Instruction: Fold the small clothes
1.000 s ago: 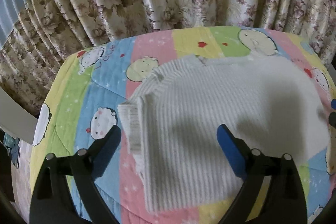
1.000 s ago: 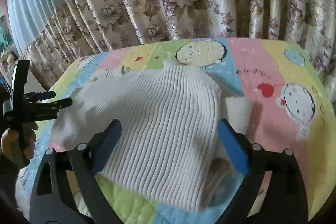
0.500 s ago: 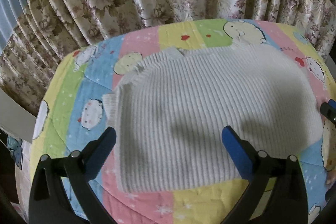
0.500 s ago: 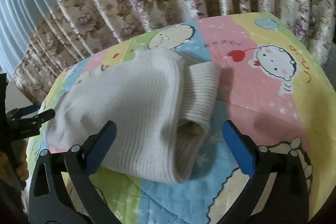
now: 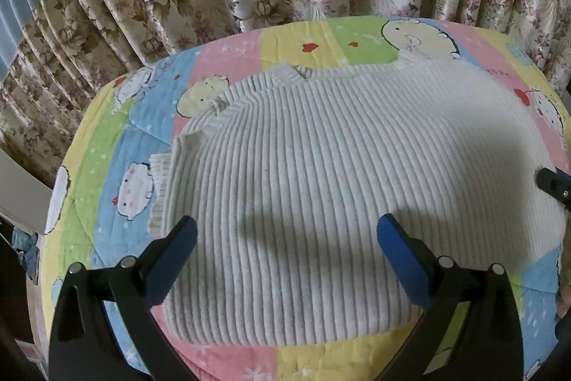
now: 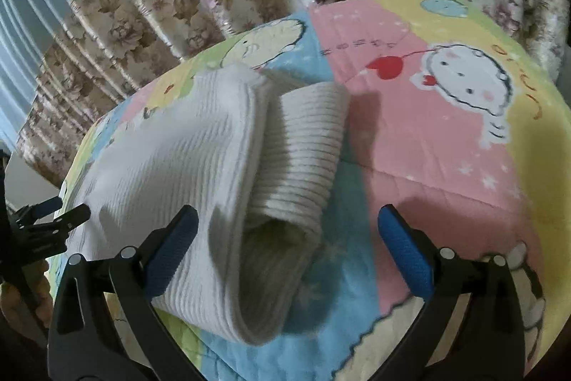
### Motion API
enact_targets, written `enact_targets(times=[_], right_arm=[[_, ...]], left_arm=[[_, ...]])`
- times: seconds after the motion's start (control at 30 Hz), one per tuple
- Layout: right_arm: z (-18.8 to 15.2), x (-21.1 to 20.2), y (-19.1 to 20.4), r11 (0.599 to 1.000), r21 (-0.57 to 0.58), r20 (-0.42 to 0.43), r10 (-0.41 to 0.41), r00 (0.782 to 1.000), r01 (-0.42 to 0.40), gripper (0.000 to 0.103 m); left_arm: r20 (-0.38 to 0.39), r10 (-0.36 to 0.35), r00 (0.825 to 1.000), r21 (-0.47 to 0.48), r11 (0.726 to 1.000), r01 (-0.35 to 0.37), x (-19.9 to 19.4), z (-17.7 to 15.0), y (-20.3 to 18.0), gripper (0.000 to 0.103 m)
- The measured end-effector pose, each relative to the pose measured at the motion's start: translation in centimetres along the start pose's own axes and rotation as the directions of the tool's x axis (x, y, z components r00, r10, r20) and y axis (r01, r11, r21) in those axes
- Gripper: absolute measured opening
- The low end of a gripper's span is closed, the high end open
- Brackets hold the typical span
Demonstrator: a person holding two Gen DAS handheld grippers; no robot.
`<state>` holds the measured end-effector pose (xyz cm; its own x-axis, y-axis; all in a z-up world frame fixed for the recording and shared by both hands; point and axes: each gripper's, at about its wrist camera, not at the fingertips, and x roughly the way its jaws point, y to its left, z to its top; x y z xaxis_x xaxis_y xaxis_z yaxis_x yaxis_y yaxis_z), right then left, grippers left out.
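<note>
Left wrist view: my left tongs [image 5: 285, 249] gape empty over the ribbed white sweater [image 5: 321, 184] flat on the cartoon quilt [image 5: 107, 166], right tongs [image 6: 285, 238] equally wide at its folded sleeve edge [image 6: 307, 149], ready to pinch the next fold.

No legible text on anything.
</note>
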<state>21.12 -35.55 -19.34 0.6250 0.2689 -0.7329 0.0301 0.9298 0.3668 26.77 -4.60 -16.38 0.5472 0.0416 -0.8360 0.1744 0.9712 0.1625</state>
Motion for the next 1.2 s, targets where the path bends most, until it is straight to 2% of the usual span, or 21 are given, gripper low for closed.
enact_targets(times=[0.13, 0.37, 0.43, 0.6, 0.73, 0.83, 0.93, 1.03, 1.2], right_arm=[[0.4, 1.2, 0.5, 1.0, -0.015, -0.024, 0.026, 0.999, -0.026, 0.1], [0.5, 2.2, 1.2, 0.999, -0.037, -0.063, 0.015, 0.998, -0.017, 0.099], [0.6, 2.2, 1.2, 0.999, -0.043, -0.069, 0.019, 0.997, -0.022, 0.085], [1.1, 2.5, 1.7, 0.998, -0.068, -0.103, 0.002, 0.995, -0.009, 0.074], [1.4, 2.4, 2.6, 0.995, -0.102, -0.114, -0.014, 0.993, 0.003, 0.048], [1.5, 2.4, 4.1, 0.984, -0.174, -0.128, -0.062, 0.99, 0.039, 0.036], [1.5, 2.4, 5.9, 0.959, -0.268, -0.123, -0.128, 0.984, 0.092, 0.031], [1.1, 2.1, 8.0, 0.909, -0.38, -0.081, -0.218, 0.973, 0.172, 0.028], [0.9, 1.4, 9.9, 0.867, -0.439, -0.017, -0.271, 0.962, 0.236, 0.026]], left_arm=[[-0.019, -0.02, 1.0, -0.008, 1.0, 0.02, 0.8, 0.0, 0.1, 0.101], [-0.029, -0.048, 0.998, -0.016, 0.999, 0.048, 1.9, -0.2, 0.3, 0.102], [-0.029, -0.045, 0.999, -0.013, 0.999, 0.044, 2.0, -0.3, 0.3, 0.102], [-0.029, -0.022, 0.999, 0.017, 1.0, 0.023, 2.1, -0.2, -0.1, 0.102], [-0.035, -0.031, 0.999, 0.024, 0.999, 0.032, 2.3, -0.1, 0.0, 0.102], [-0.039, -0.035, 0.999, 0.037, 0.999, 0.037, 2.3, 0.1, 0.0, 0.102], [-0.043, -0.023, 0.999, 0.051, 0.998, 0.025, 2.1, 0.2, 0.0, 0.102], [-0.033, 0.008, 0.999, 0.07, 0.998, -0.006, 1.7, 0.4, 0.0, 0.102], [-0.041, 0.017, 0.999, 0.085, 0.996, -0.014, 2.2, 0.5, -0.2, 0.102]])
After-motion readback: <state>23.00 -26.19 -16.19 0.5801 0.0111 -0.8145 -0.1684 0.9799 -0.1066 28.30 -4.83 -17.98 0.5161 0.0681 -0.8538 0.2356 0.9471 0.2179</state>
